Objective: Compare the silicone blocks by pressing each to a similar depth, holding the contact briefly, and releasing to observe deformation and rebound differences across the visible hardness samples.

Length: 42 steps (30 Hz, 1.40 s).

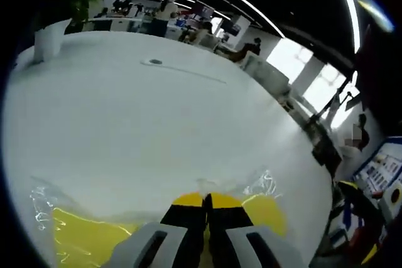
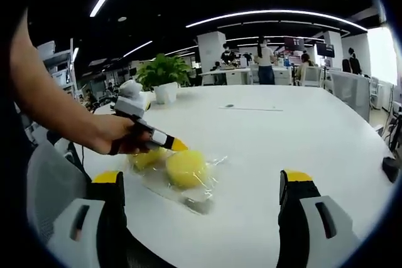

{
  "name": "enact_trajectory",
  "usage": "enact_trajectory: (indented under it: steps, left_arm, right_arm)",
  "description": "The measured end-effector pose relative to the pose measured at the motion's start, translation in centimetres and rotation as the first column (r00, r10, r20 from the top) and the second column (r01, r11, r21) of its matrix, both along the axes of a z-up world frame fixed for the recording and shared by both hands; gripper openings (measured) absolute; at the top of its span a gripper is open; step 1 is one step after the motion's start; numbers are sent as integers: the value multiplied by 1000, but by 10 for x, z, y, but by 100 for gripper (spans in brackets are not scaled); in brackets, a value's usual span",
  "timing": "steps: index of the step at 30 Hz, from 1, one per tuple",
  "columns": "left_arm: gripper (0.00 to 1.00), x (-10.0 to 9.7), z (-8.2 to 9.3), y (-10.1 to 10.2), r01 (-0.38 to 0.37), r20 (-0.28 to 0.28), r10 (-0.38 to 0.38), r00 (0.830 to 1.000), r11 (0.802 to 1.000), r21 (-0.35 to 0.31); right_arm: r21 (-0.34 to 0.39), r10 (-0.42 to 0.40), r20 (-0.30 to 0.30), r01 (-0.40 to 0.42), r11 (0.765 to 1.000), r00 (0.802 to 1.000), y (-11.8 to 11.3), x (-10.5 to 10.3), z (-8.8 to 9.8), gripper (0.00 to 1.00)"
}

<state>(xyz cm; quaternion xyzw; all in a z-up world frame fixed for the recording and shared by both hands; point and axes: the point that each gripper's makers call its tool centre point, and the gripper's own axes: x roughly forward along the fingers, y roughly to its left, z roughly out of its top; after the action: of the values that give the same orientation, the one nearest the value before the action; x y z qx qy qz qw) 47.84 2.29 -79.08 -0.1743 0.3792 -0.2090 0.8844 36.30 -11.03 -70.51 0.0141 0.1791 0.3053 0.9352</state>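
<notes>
On a wide white table in an open-plan office, two yellow silicone blocks are lying in a clear plastic bag as the left gripper, jaws together, is pressing one, while the right gripper is waiting wide apart nearby.

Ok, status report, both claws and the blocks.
Left claw shut, tips on yellow block in clear wrap. Right claw open, hanging back. White table otherwise unobstructed.
</notes>
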Motion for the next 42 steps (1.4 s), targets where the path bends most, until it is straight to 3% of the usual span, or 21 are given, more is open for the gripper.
enact_trajectory:
  steps: [2, 4, 5, 6, 10, 14, 17, 20, 23, 25, 28, 31, 34, 37, 40, 41, 42]
  left_arm:
    - [2, 0, 1, 0, -11, -4, 11, 1000, 1000, -8]
    - [10, 5, 4, 7, 21, 85, -30, 996, 995, 100]
    - [18, 4, 6, 4, 18, 89, -26, 996, 996, 86]
    - [23, 1, 8, 1, 1, 52, -2, 999, 999, 34]
    - [32, 0, 19, -5, 35, 83, -35, 996, 999, 2]
    - [60, 2, 30, -8, 47, 121, -42, 992, 998, -38]
    - [71, 2, 36, -7, 48, 131, -36, 991, 994, -93]
    - [79, 4, 49, -3, 39, 173, -17, 985, 991, -126]
    - [83, 8, 78, 8, 7, 257, 35, 966, 987, -159]
    - [88, 5, 88, 13, 41, 300, 0, 954, 991, -131]
    - [93, -1, 97, 25, 43, 315, -3, 949, 992, -121]
    - [99, -2, 109, 37, 49, 344, -6, 939, 992, -116]
    - [100, -5, 126, 53, 66, 421, -36, 907, 996, -57]
    - [100, -15, 130, 64, 89, 470, -106, 876, 994, 58]
    - [100, -29, 128, 73, 95, 462, -114, 879, 993, 63]
    - [100, -36, 128, 79, 95, 472, -123, 873, 992, 82]
    - [100, -43, 129, 85, 103, 496, -147, 856, 988, 116]
  right_arm:
    - [0, 2, -3, -2, 1000, 1000, 0, 0, 0, 96]
    - [-1, 4, -1, -4, 1000, 1000, 1, 0, 0, 96]
    - [-1, 6, 1, -6, 1000, 1000, 1, 0, 0, 96]
    - [-1, 8, -1, -8, 1000, 1000, 2, -1, 0, 96]
    - [6, -7, -6, 7, 1000, 1000, -1, 0, -1, 96]
    - [12, -17, -4, 17, 1000, 1000, -3, 1, 0, 96]
    - [17, -5, -4, 5, 1000, 1000, -1, 0, 0, 96]
    - [13, -5, -3, 5, 1000, 1000, -1, -1, 1, 96]
    - [20, -14, -8, 14, 1000, 1000, -3, 0, 1, 96]
    - [26, -21, 8, 20, 999, 1000, -5, 1, 2, 96]
    - [11, -9, 50, 9, 1000, 999, -3, 1, 7, 96]
    - [11, 4, 30, -4, 1000, 1000, -1, 0, 3, 96]
    - [5, -1, 28, 1, 1000, 1000, -3, 0, 2, 96]
    - [-11, -5, 6, 5, 1000, 1000, -6, 0, -3, 96]
    - [-22, -7, 9, 7, 1000, 1000, -7, 0, -4, 96]
    - [-21, -6, 9, 6, 1000, 1000, -7, 0, -3, 96]
    - [-22, -5, 8, 5, 1000, 1000, -7, 0, -4, 96]
